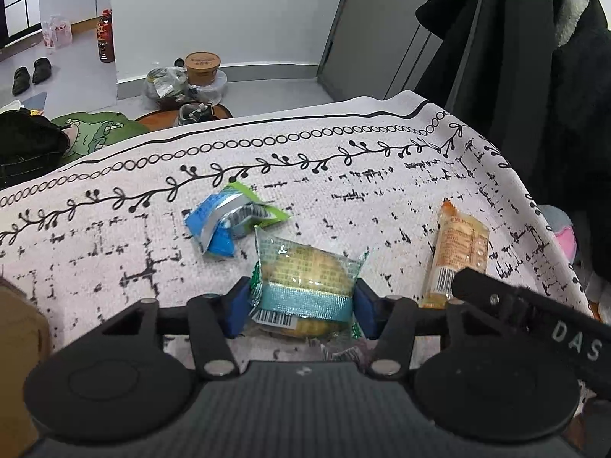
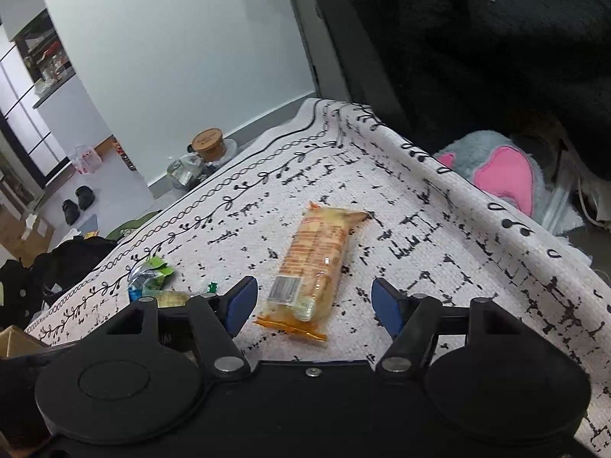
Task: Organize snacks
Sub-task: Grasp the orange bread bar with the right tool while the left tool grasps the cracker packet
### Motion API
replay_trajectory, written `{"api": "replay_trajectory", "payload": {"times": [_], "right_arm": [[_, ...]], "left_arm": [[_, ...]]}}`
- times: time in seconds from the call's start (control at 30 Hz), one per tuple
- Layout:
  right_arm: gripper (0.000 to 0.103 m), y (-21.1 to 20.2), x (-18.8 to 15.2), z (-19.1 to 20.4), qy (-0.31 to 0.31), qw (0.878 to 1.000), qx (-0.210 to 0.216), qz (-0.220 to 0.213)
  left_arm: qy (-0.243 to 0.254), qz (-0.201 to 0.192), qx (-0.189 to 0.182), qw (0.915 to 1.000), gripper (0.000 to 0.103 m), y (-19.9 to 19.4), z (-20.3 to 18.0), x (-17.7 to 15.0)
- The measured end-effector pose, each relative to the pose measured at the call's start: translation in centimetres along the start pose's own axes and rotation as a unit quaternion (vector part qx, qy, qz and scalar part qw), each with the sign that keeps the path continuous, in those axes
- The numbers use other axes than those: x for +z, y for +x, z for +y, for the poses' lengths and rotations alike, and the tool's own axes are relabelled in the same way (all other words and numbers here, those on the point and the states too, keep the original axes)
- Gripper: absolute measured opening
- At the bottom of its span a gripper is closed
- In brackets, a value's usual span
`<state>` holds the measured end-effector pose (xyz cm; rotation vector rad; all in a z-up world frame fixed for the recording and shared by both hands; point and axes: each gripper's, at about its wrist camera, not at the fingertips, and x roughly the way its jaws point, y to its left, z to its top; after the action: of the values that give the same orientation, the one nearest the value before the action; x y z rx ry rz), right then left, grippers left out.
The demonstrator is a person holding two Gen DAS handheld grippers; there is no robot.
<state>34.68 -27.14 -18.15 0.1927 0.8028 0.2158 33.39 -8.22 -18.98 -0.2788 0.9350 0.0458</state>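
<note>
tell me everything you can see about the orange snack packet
The orange snack packet is a long clear plastic wrapper with orange print, crimped orange ends and a barcode near its close end, with pale food inside. It lies flat and sealed on the patterned cloth, its near end between the open blue pads of the right tongs, which do not touch it.

Glossy plastic wrapper (image 2: 309, 263), coarse woven cloth (image 2: 439, 229)

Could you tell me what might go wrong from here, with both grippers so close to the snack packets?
1. The left gripper flanks the soft cake packet; squeezing hard could crush it or only pinch slippery film.
2. The orange packet lies angled between the open right gripper jaws, so closing could catch just its end.
3. The right gripper's body sits near the left one; they may collide.
</note>
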Motion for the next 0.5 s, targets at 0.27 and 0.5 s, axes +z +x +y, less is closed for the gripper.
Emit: {"api": "replay_trajectory", "payload": {"times": [0.27,0.5], "right_arm": [[0.068,1.7,0.2,0.4,-0.008,1.000,-0.007,0.011],[0.032,2.1,-0.2,0.6,-0.008,0.999,0.005,0.037]], "left_arm": [[-0.010,-0.014,0.021,0.9996,0.054,-2.3,1.0,-0.2],[-0.019,-0.026,0.030,0.9990,0.054,-4.2,1.6,0.6]]}}
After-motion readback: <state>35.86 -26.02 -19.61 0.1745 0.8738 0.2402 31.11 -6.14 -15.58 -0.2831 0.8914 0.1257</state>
